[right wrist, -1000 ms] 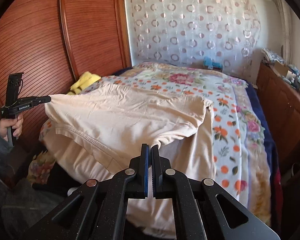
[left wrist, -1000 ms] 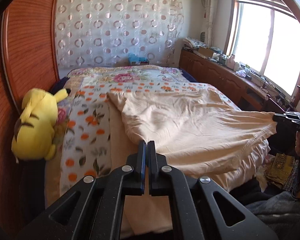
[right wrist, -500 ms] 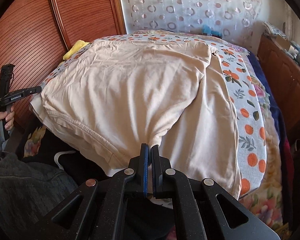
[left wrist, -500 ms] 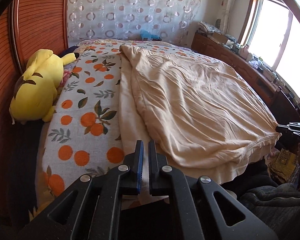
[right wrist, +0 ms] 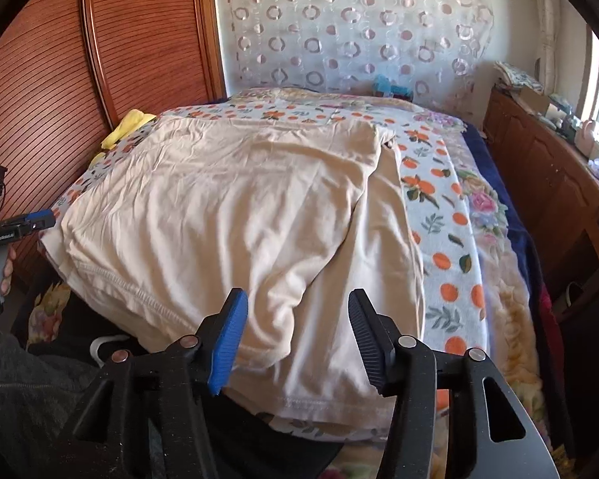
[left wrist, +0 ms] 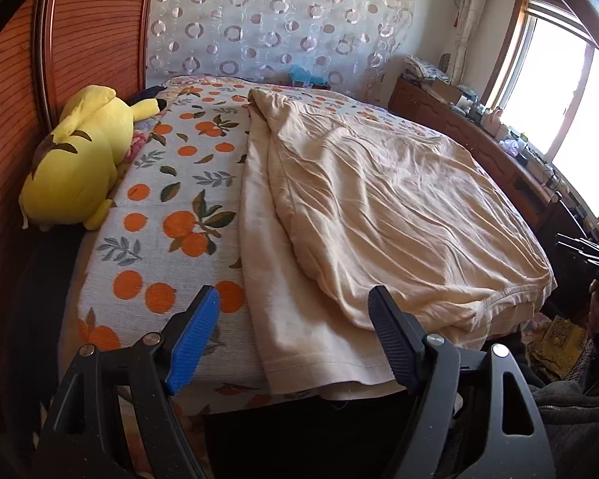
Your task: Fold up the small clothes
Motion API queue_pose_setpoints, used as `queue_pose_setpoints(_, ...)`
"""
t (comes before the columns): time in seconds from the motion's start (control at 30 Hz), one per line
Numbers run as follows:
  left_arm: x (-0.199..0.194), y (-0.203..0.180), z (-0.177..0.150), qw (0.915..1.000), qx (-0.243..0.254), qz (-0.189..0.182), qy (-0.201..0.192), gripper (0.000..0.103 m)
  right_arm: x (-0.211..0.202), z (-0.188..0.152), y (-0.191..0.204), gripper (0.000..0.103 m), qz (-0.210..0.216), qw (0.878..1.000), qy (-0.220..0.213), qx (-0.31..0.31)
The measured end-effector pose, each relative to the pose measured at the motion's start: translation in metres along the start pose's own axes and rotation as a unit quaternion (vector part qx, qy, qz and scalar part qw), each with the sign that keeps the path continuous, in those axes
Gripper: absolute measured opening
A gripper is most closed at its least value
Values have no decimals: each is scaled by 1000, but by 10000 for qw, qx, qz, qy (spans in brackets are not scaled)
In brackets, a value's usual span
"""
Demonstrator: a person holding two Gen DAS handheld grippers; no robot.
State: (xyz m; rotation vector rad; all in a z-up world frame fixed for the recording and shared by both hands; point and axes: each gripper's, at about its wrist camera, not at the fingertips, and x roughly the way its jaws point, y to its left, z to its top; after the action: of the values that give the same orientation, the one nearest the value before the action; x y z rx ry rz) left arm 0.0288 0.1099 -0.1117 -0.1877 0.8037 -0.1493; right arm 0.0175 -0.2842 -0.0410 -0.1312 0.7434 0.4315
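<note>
left tool [left wrist: 293,335] view alone shows yellow plush [left wrist: 80,159]

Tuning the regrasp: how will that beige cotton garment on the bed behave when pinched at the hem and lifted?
The beige cotton garment is probably floppy: it lies in soft wrinkles, one layer folded over another. It looks light and thin, so it would likely sag between grip points. The stitched hem may give a firmer pinch.

The garment [left wrist: 379,207] lies on the bedspread [left wrist: 171,183], folded over itself, its near edge at the foot of the bed. Left of it, against the wardrobe [left wrist: 8,111], sits a plush toy [left wrist: 80,167]. Behind the bed hangs a curtain [left wrist: 275,24] (a cabinet [right wrist: 539,167] runs along the right side).
</note>
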Motion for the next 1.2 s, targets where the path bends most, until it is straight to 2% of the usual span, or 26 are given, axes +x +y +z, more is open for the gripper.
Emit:
queue_pose_setpoints(0.23, 14, -4, -2, 9998, -135, -46, 110, 77, 34, 7, 13, 57, 148, 9997, -156, 93)
queue_pose_setpoints(0.3, 15, -7, -2, 9999, -104, 24, 63, 77, 47, 8, 17, 60, 166, 9997, -165, 75)
queue_pose_setpoints(0.37, 16, -8, -2, 9999, -122, -5, 47, 77, 60, 7, 22, 64, 83, 9999, -128, 34)
queue_pose_setpoints(0.53, 17, -15, -4, 10000, -32, -13, 85, 76, 83, 2, 18, 64, -234, 9997, 57, 55)
queue_pose_setpoints(0.6, 17, -16, -4, 10000, -32, 19, 75, 73, 88, -1, 17, 64, -306, 9994, 113, 78)
queue_pose_setpoints(0.83, 16, -9, -2, 9996, -277, 37, -23, 61, 93, -5, 21, 71, -319, 9993, -125, 164)
queue_pose_setpoints(1.03, 18, -7, 0, 9987, -493, 35, -119, 61, 92, -12, 23, 73, -328, 9991, -225, 155)
queue_pose_setpoints(1.07, 19, -9, 0, 9988, -469, 73, -133, 59, 93, -13, 23, 73, -329, 9991, -220, 148)
queue_pose_setpoints(1.1, 19, -10, -1, 9989, -436, 125, -138, 40, 93, -14, 23, 73, -325, 9991, -224, 145)
queue_pose_setpoints(1.17, 21, -12, 0, 9987, -392, 298, -95, 24, 93, -15, 23, 74, -312, 9991, -241, 128)
queue_pose_setpoints(1.2, 22, -12, 1, 9990, -384, 241, -49, 13, 93, -15, 22, 74, -304, 9992, -250, 121)
